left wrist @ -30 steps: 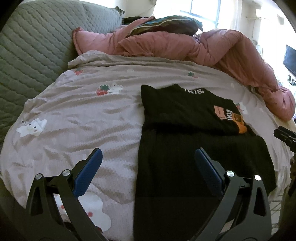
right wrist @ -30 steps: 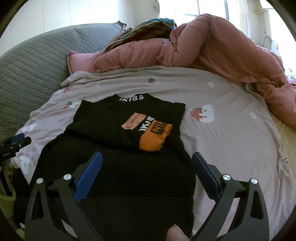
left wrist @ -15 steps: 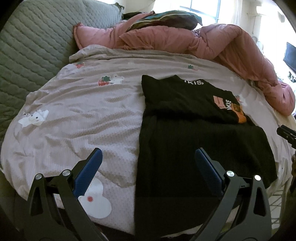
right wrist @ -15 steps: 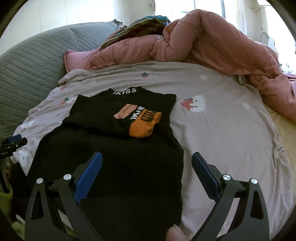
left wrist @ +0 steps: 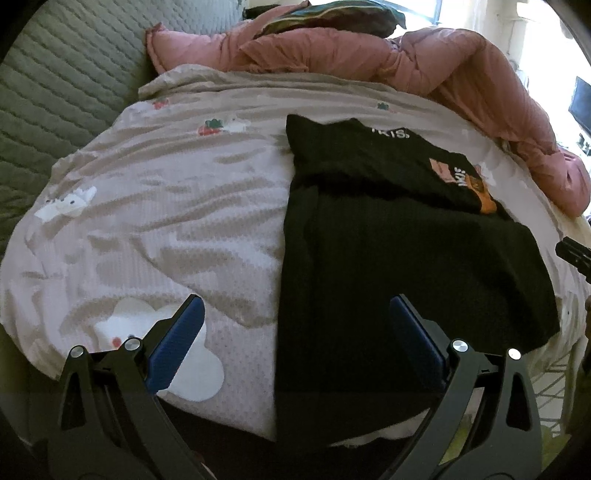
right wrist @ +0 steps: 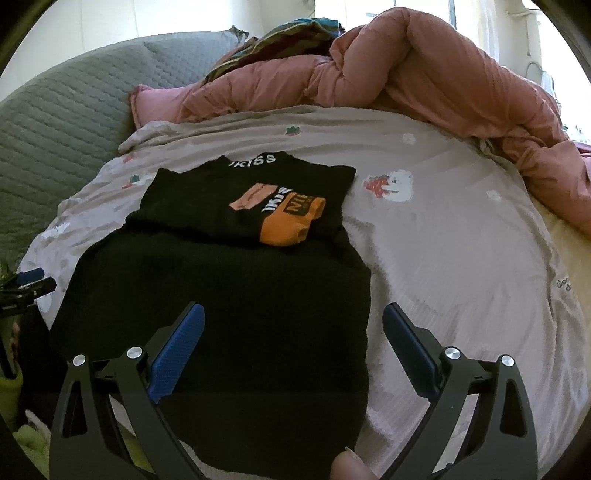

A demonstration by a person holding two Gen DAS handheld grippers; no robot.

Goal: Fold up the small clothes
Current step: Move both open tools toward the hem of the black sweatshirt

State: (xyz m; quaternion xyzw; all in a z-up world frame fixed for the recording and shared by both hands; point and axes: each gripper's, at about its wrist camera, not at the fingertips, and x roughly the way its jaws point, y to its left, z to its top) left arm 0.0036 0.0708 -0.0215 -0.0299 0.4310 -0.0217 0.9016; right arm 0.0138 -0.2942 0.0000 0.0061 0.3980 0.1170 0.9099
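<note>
A black knit garment (left wrist: 399,266) with white lettering at the collar and an orange patch lies flat on the bed; its sleeves are folded in and its hem hangs over the near bed edge. It also shows in the right wrist view (right wrist: 229,295). My left gripper (left wrist: 295,314) is open and empty, held above the garment's left hem edge. My right gripper (right wrist: 293,321) is open and empty, held above the garment's right hem edge. The right gripper's tip shows at the far right of the left wrist view (left wrist: 574,254).
The bed has a grey-pink sheet (left wrist: 166,221) with cartoon prints. A pink duvet (right wrist: 424,74) is heaped along the back and right. A grey quilted headboard (left wrist: 55,81) stands at the left. A striped cloth (right wrist: 295,33) lies on the duvet.
Both grippers have drawn back toward the near bed edge and risen a little; the garment now sits farther off. Both stay open. The garment has not moved.
</note>
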